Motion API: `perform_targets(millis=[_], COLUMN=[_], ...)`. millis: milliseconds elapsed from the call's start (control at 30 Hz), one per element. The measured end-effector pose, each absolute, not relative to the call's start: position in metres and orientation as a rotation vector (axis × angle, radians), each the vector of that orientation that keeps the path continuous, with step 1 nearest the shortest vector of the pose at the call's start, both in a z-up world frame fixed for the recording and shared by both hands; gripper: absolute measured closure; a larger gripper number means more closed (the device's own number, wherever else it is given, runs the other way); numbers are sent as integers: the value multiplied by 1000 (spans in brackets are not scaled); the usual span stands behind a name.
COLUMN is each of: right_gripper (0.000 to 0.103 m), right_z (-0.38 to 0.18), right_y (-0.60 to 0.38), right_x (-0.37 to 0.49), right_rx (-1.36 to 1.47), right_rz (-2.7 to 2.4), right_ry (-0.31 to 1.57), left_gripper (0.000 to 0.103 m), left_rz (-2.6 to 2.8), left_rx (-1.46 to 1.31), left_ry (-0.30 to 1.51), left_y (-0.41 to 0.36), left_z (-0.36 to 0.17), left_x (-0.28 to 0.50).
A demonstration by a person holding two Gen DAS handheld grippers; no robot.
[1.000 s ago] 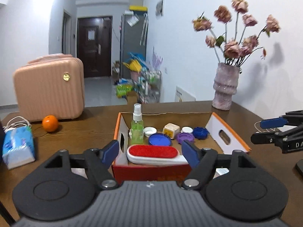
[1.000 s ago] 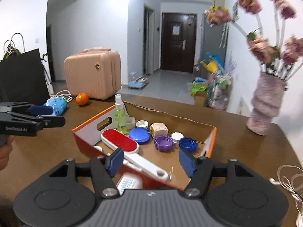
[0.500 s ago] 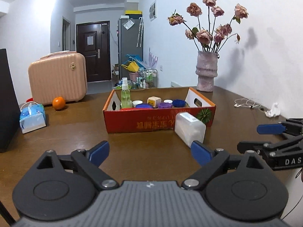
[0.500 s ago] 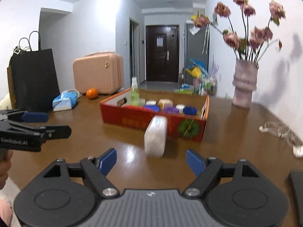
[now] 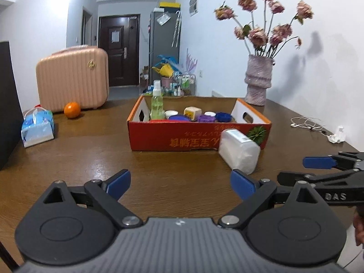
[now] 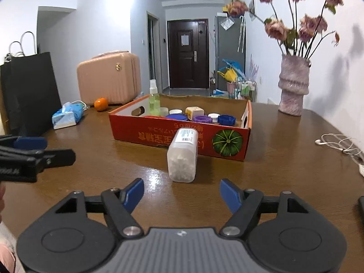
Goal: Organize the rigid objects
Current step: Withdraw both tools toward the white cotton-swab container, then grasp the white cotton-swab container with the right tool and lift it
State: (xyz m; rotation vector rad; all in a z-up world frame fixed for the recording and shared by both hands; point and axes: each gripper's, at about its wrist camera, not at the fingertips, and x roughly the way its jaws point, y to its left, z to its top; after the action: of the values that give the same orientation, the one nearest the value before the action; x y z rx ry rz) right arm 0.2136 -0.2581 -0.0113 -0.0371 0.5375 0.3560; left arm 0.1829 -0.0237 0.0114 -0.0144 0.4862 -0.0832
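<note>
A clear plastic container [image 6: 182, 154] of white pieces lies on its side on the brown surface [image 6: 273, 159], its labelled end touching or nearly touching the near wall of the red cardboard box [image 6: 159, 134]. The left gripper [image 5: 179, 183], whose jaws have just been opening, stands wide with nothing between them; the container [image 5: 238, 151] lies just beyond the right-hand pad, clear of it. The right gripper [image 6: 182, 194] (jaws just closing a little) is still well apart and empty, the container straight ahead of the gap, just beyond the fingertips. Inside the box a green spray bottle [image 6: 154, 101] stands at the left, with blue, purple and white lids to its right; the near wall hides their lower parts. The container's label is too small to read. A vase [image 6: 293, 86] stands far right.
</note>
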Motion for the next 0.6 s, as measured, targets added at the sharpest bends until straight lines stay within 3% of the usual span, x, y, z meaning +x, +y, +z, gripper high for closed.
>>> perform_targets(millis=[333,367,400,600], right_gripper=[35,52,61,61], right_z=[-32,-35,-36,-34], right_y=[-224,-221,-220,-225], right_x=[298,304,307,290], right_rx=[-22,-27,-31,-78], right_rz=[314,314,321,349], right_ry=[513,524,530,533], left_gripper=[7,7,7,7], left_rz=[-54,-52,-53,-76], left_rx=[-17,-20,-22,-15], left_ry=[536,540,541,542], left_y=[-16,-15,-15,-20], left_z=[-3,-4,-4,-4], left_x=[224,226,227,226])
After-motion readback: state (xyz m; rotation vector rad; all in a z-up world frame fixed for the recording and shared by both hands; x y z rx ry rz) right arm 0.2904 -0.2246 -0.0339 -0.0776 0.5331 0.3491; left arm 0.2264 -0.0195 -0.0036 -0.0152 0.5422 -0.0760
